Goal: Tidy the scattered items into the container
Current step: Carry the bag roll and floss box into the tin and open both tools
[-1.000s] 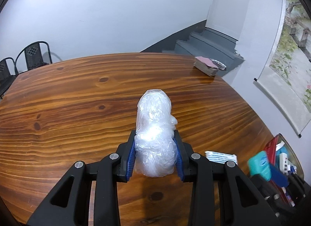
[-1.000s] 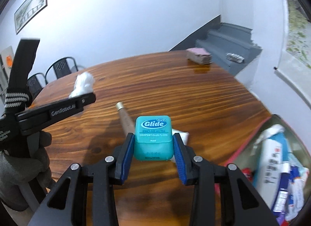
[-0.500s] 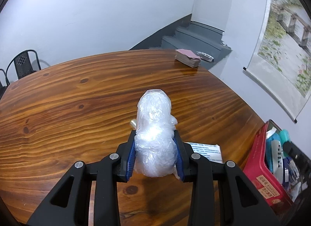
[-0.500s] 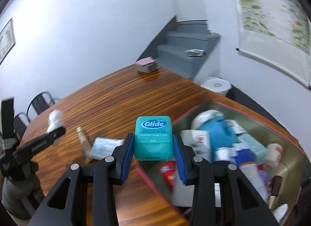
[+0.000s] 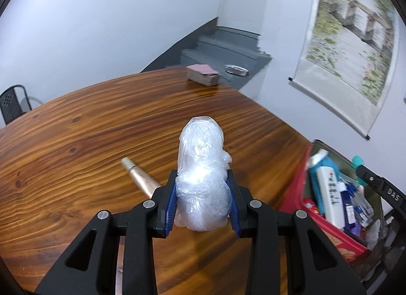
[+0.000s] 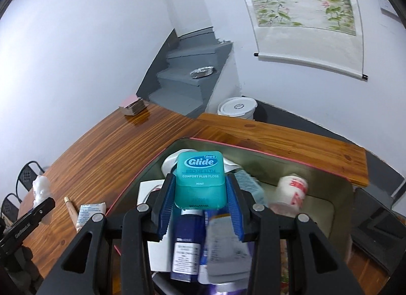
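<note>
Right gripper (image 6: 200,191): pinching the teal floss box (image 6: 200,178) by its two sides, label to the camera; hanging over the open container (image 6: 337,178), above the bottles and tubes inside.

Left gripper (image 5: 203,203): pinching the bundle of clear plastic wrap (image 5: 201,175) at its lower part; above the wooden table (image 5: 76,142), beside the container and not yet over it.

Container: red rim, greenish inner wall, near the table corner, already crowded with toiletries.

Not yet tidied: gold tube (image 5: 140,177) and white packet (image 6: 90,212), lying on the table next to each other, just beside the container's left wall.

Risk, floss box: if released here, likely to land on the tall bottles, then to slide or tip; the pile stands close to the rim, so a bounce out onto the table seems possible.

Risk, plastic bundle: soft and slippery, held only low down; may squeeze out of the pads during the swing, or cling to a pad when let go.

Risk, both grippers: meeting over one small opening; a knock between them could loosen either grip.

Safer way, as a judgement: one release at a time, low over a free gap.
</note>
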`<state>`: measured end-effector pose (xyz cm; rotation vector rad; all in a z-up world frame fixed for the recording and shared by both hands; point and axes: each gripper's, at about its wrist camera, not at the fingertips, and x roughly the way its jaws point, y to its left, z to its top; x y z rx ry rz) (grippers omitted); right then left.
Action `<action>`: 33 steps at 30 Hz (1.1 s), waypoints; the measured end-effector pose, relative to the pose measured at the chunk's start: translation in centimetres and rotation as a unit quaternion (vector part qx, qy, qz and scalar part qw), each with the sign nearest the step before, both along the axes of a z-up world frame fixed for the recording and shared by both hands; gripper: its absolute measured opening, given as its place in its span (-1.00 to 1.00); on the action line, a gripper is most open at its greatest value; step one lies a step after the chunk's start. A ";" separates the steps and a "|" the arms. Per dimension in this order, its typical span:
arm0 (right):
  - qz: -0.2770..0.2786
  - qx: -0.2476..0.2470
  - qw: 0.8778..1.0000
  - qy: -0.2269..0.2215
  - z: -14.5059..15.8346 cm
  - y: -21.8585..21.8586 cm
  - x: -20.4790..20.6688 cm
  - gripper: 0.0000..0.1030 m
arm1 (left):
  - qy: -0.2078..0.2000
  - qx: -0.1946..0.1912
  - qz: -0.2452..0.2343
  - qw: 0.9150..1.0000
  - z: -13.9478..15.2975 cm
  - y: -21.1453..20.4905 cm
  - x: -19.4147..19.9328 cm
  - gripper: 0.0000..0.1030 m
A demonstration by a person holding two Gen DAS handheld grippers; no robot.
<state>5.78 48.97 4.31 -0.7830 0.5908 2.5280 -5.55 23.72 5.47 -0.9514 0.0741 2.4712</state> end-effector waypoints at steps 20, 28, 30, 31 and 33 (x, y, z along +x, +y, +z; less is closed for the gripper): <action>-0.077 -0.019 0.995 0.068 1.2 2.0 4.9 -0.09 | 0.011 0.018 -0.103 0.994 1.7 5.1 4.8 -0.28; -0.082 -0.026 0.991 0.107 2.0 1.6 6.3 -0.06 | 0.001 0.028 -0.139 0.990 1.5 7.3 6.0 -0.28; -0.096 -0.026 0.987 0.125 2.3 1.7 7.1 0.08 | -0.007 0.029 -0.148 0.988 1.3 8.3 6.3 -0.28; -0.101 -0.026 0.986 0.132 2.5 1.7 7.4 0.22 | -0.009 0.026 -0.153 0.988 1.1 9.0 6.5 -0.28; -0.110 -0.023 0.983 0.145 2.8 1.8 7.9 0.34 | -0.012 0.023 -0.162 0.987 0.9 10.0 6.8 -0.28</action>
